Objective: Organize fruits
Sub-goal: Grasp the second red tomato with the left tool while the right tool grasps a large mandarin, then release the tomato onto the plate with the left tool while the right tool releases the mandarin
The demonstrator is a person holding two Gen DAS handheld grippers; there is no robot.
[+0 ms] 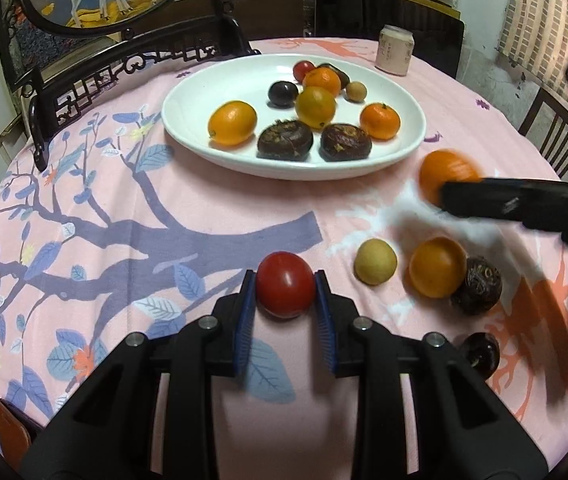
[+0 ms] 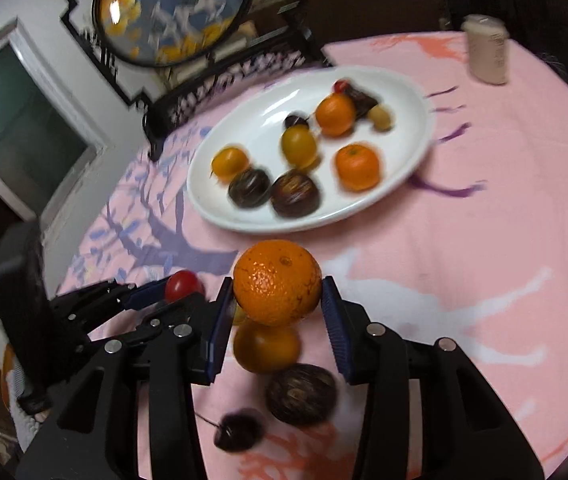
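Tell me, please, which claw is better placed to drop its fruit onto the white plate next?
Probably the right claw: its orange is held just short of the plate rim, while the left claw holds its tomato farther back.

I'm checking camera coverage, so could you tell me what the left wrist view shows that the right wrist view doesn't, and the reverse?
Only the left wrist view shows the pale round fruit lying on the cloth, and chair backs at the right. Only the right wrist view shows the window and the body of the left gripper from the side. Both show the white plate of fruit, the can, the tomato between the left fingers, and the orange between the right gripper's fingers.
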